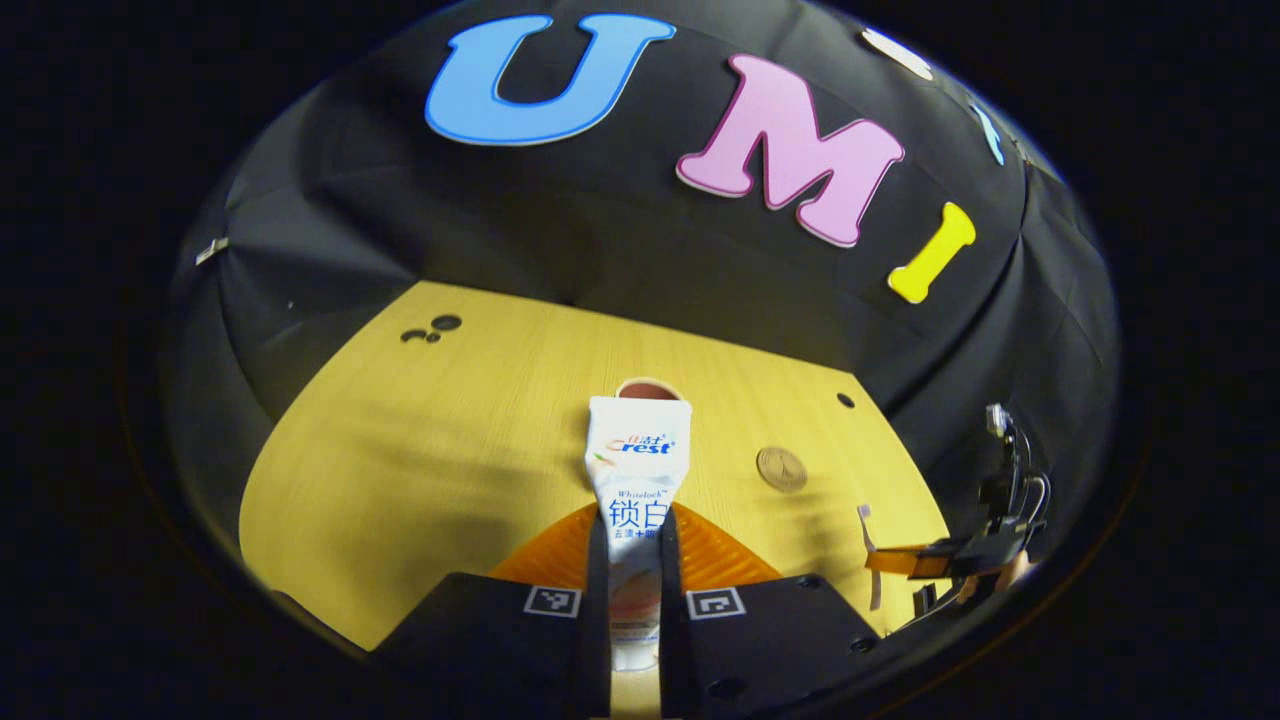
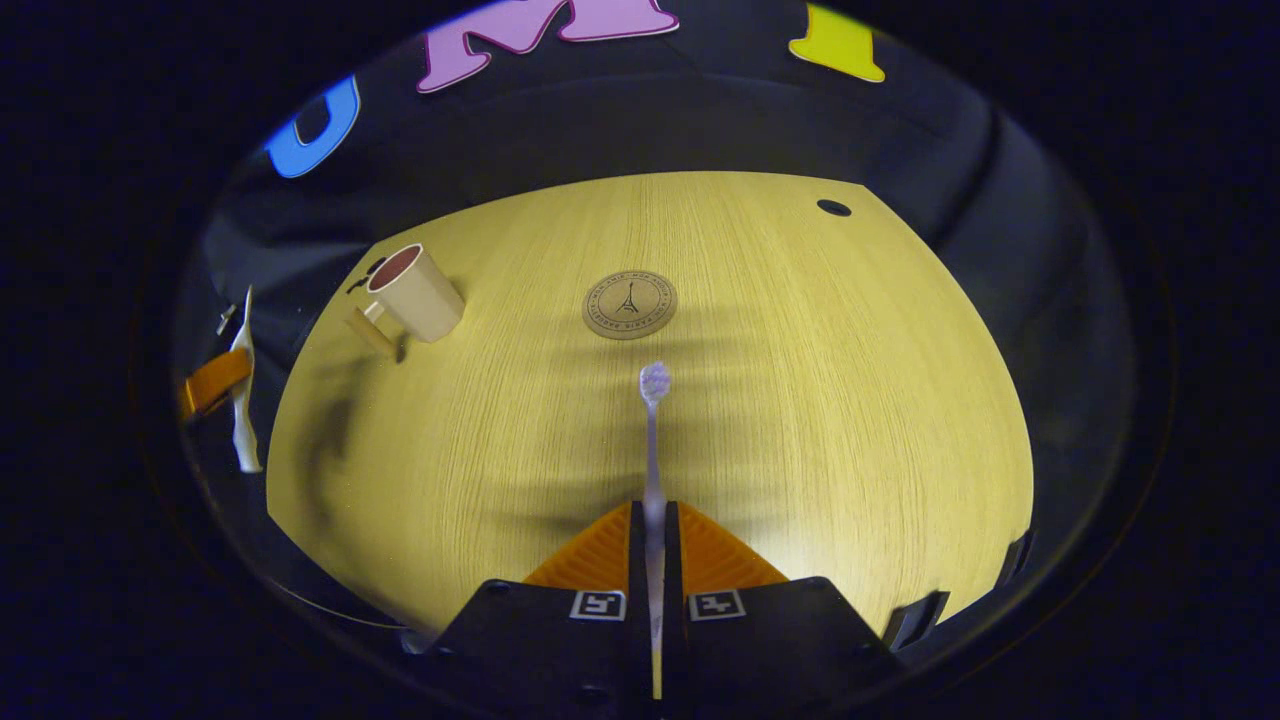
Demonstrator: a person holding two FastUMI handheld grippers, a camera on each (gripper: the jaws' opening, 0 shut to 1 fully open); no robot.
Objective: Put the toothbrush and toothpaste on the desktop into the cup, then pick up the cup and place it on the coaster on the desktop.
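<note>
A: Taking the cup [image 2: 415,292] as the marker, left to right, what do we have?

B: The left gripper [image 1: 634,560] is pinching the toothpaste [image 1: 637,470], both fingers pressed on the tube's lower part, flat end pointing forward. In the left gripper view the cup's rim [image 1: 652,388] peeks out just beyond the tube's tip, so the tube looks lined up with it.

A: And to the right of the cup?

B: The coaster [image 2: 630,304] lies flat on the desktop [image 2: 850,400], apart from the cup. Nearer than the coaster, the right gripper [image 2: 653,560] is clamped on the toothbrush [image 2: 653,440], handle between the fingers, bristles pointing toward the coaster.

A: So dropping both into the cup comes next?

B: I'd judge so. The cup is still empty. Bring the tube over the opening, tip it downward, and only spread the fingers once the end is inside the rim; the cup looks light and could be knocked over.

A: Then the brush?

B: One at a time, handle first.
</note>
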